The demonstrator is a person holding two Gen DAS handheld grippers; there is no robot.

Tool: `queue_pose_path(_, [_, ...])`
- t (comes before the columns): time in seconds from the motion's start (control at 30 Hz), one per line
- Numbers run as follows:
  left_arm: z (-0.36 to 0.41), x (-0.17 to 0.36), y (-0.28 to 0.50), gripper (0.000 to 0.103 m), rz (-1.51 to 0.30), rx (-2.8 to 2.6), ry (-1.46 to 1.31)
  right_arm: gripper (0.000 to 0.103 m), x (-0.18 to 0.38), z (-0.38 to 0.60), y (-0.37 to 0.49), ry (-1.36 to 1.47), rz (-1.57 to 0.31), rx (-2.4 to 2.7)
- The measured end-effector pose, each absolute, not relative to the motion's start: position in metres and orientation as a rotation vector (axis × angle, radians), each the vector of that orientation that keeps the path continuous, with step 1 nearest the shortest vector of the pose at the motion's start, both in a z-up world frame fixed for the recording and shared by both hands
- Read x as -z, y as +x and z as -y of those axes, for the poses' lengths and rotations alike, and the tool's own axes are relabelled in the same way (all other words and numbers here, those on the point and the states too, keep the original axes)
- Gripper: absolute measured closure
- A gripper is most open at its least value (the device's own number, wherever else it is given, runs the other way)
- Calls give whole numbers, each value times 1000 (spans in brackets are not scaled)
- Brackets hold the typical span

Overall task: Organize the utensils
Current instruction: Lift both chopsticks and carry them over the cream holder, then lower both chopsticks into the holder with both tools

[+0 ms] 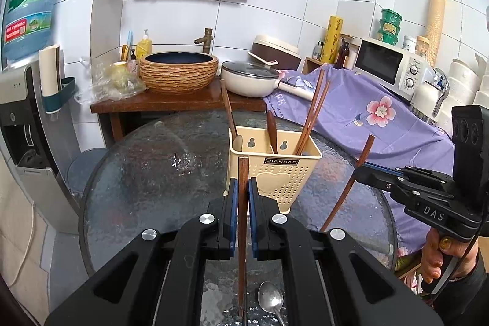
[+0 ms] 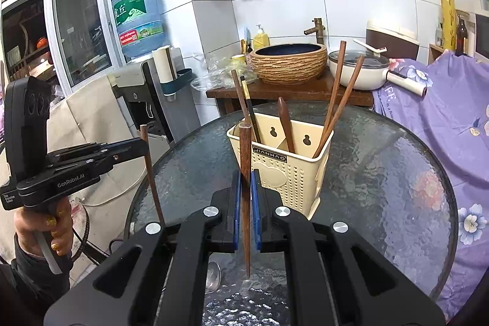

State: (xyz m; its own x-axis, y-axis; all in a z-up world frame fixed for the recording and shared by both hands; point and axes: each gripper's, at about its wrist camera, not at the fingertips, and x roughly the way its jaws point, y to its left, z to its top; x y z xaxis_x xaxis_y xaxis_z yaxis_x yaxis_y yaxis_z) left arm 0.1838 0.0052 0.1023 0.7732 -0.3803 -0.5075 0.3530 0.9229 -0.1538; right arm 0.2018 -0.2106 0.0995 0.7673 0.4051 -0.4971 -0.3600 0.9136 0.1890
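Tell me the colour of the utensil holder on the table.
Cream utensil holder, perforated sides; right wrist view shows it best.

Cream utensil holder [image 1: 275, 173], perforated with small dots around an embossed heart and bearing a black label; dark reddish-brown wooden chopsticks [image 1: 311, 112] stand in it. Black left gripper [image 1: 243, 188] and right gripper [image 2: 246, 185], each with blue pads, hold a brown chopstick [image 1: 243, 219]. Grey-blue mottled glass table [image 1: 152, 173]; silver spoon [image 1: 270, 300]; lilac cloth [image 1: 382, 118] printed with pink flowers.
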Motion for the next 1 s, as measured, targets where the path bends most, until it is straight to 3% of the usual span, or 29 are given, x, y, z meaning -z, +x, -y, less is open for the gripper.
queue_pose_path(0.67, [4, -147, 197, 96, -497, 489, -129, 96, -148, 209, 216, 74, -508, -436])
queue_pose_path(1.0, [0, -201, 194, 96, -363, 477, -163, 96, -198, 219, 223, 88, -435, -436])
